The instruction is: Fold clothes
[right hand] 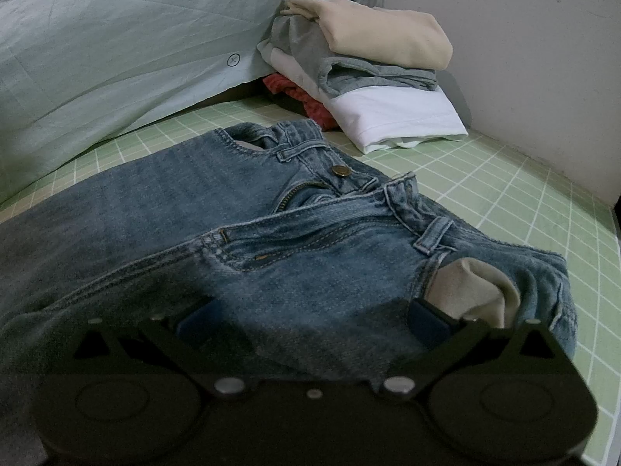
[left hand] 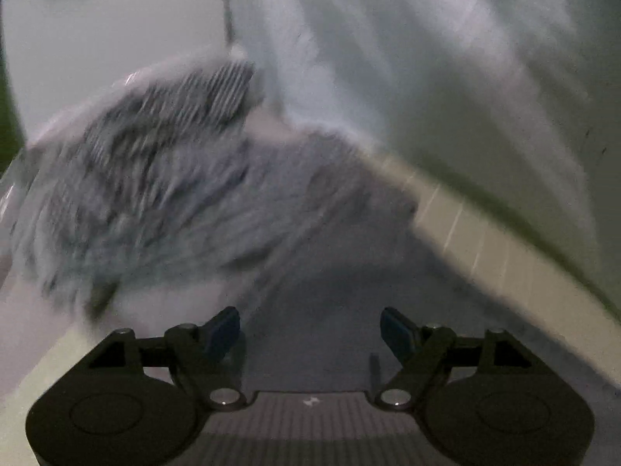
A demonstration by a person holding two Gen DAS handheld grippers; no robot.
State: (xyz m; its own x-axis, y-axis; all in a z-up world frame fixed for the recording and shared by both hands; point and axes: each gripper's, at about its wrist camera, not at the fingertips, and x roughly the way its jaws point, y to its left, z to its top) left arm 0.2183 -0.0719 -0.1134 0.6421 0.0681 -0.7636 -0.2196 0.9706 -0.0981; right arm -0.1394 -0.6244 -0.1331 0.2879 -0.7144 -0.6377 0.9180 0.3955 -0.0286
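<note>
Blue jeans (right hand: 240, 217) lie flat on the green checked sheet (right hand: 516, 190), waistband and brass button away from me, a pale pocket lining turned out at the right. My right gripper (right hand: 310, 322) is open and pressed low against the jeans' hip, with denim bunched between its blue pads (right hand: 427, 322). In the blurred left wrist view, my left gripper (left hand: 310, 330) is open and empty over dark blue-grey cloth, probably the jeans (left hand: 318, 272). A striped grey garment (left hand: 163, 163) lies to its upper left.
A pile of folded clothes (right hand: 372, 77), cream, grey, white and red, sits at the back by the wall (right hand: 543, 58). A pale green quilt (right hand: 128, 46) bulks along the left; it also fills the top of the left wrist view (left hand: 427, 58).
</note>
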